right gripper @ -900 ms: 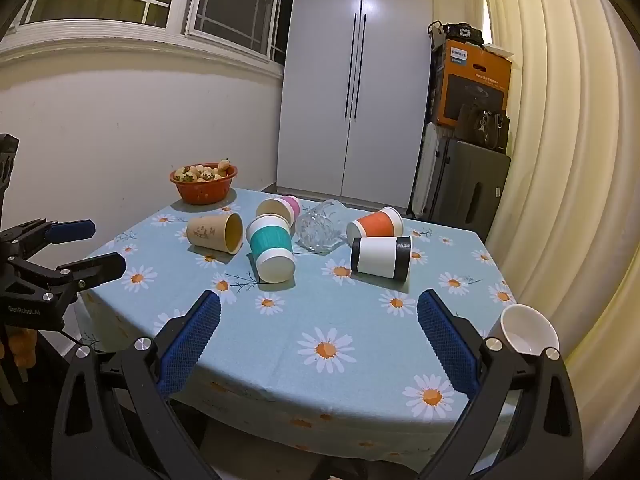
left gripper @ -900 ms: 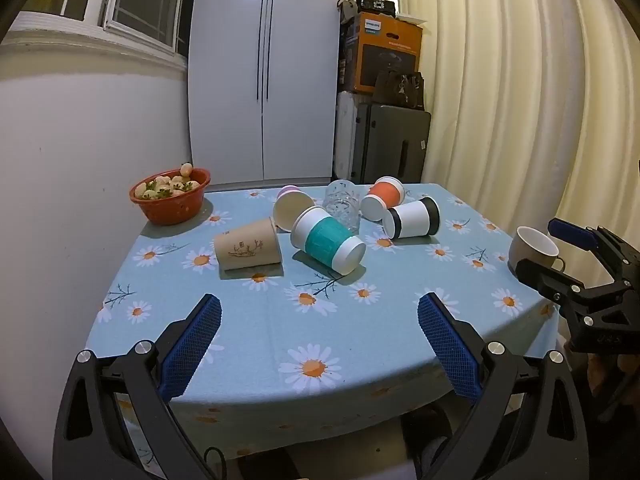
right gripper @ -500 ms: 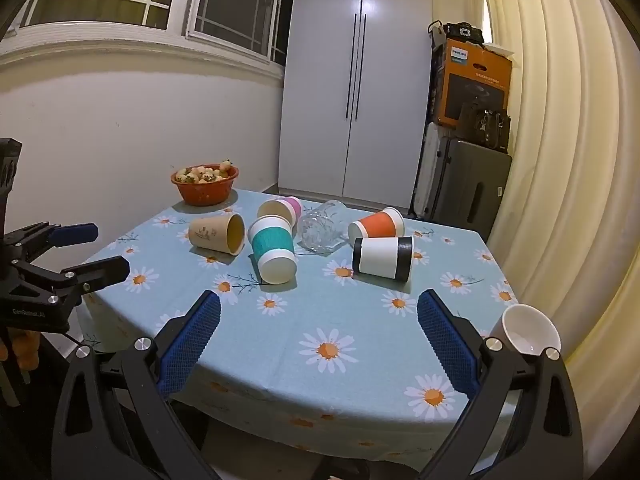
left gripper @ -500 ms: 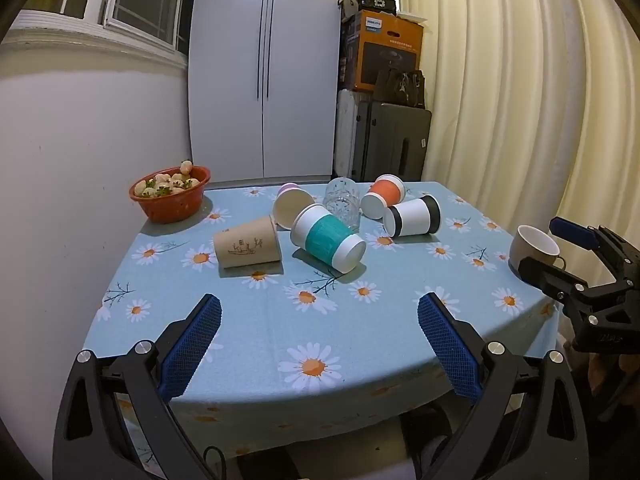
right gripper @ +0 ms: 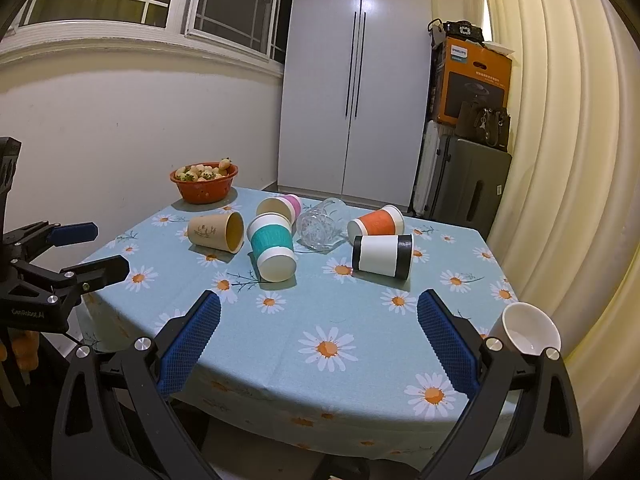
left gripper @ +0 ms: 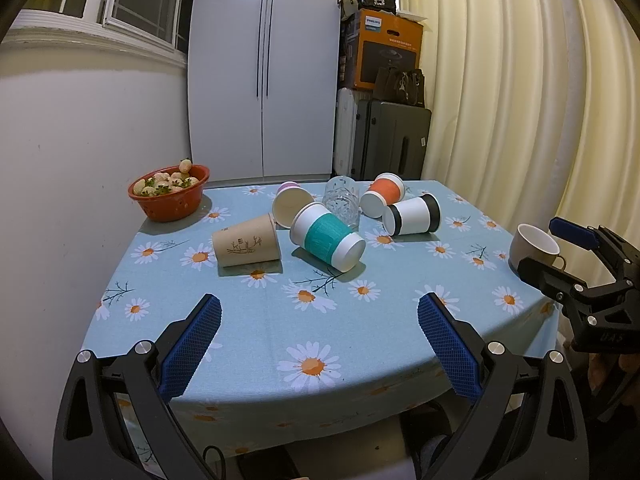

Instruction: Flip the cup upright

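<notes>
Several paper cups lie on their sides mid-table: a brown cup (left gripper: 246, 245) (right gripper: 216, 232), a teal-banded cup (left gripper: 328, 237) (right gripper: 271, 247), a pink cup (left gripper: 289, 205) (right gripper: 280, 207), an orange cup (left gripper: 382, 195) (right gripper: 377, 222) and a black-and-white cup (left gripper: 412, 215) (right gripper: 383, 255). A clear glass (left gripper: 341, 200) (right gripper: 320, 226) lies among them. A white mug (left gripper: 534, 246) (right gripper: 528, 330) stands upright at the right edge. My left gripper (left gripper: 318, 346) (right gripper: 86, 250) is open and empty above the near edge. My right gripper (right gripper: 318, 346) (left gripper: 560, 250) is open and empty near the mug.
A red bowl of fruit (left gripper: 169, 190) (right gripper: 205, 182) stands at the table's far left corner. The round table carries a blue daisy cloth (left gripper: 320, 320). A white cupboard (left gripper: 262, 68), suitcases and a box stand behind; curtains hang on the right.
Both grippers have moved slightly; the views have shifted a little. The cups have not moved.
</notes>
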{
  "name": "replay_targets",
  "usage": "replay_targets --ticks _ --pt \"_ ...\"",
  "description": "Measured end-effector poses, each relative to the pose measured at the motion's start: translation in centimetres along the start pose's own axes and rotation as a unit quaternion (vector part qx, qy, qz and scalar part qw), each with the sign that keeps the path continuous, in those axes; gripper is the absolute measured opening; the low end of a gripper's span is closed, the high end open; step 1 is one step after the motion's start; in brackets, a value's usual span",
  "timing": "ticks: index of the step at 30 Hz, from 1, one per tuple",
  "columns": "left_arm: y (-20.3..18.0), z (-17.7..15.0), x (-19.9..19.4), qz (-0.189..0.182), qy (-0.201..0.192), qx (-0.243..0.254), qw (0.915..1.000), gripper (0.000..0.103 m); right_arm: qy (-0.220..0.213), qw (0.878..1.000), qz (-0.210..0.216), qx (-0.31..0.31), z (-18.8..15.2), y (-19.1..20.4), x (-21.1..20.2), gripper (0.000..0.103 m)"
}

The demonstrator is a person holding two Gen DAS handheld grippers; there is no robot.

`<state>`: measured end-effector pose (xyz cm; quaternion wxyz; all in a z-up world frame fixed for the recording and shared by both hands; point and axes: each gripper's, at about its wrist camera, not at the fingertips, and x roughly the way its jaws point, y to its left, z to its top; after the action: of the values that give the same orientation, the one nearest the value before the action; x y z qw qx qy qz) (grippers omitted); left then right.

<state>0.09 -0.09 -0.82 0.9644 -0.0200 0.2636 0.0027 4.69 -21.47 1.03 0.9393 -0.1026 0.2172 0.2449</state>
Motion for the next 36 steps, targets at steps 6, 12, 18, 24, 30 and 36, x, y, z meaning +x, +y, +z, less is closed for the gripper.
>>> replay_targets --ticks 6,12,18,24,30,36 --pt "0.01 0.09 -0.02 0.0 0.0 0.0 1.0 0.096 0.002 1.0 -0.001 0.002 -0.06 -0.02 0.07 0.098" --pt "-0.05 0.08 -0.03 0.0 0.001 0.0 1.0 0.096 0.004 1.0 -0.002 0.003 -0.17 -0.09 0.21 0.098" --pt "-0.03 0.13 0.03 -0.001 0.002 0.0 1.0 0.096 0.007 1.0 -0.004 0.005 -0.26 -0.22 0.37 0.098" --pt "-0.08 0.09 -0.07 0.0 0.001 -0.001 1.0 0.096 0.009 1.0 -0.005 0.005 -0.26 -0.42 0.45 0.098" --pt "-0.08 0.11 -0.07 0.001 0.002 -0.001 1.0 0.096 0.011 1.0 -0.006 0.005 -0.2 -0.46 0.49 0.098" --pt "-0.11 0.09 -0.08 0.001 0.003 -0.002 1.0 0.096 0.012 1.0 -0.006 0.003 -0.19 -0.51 0.49 0.098"
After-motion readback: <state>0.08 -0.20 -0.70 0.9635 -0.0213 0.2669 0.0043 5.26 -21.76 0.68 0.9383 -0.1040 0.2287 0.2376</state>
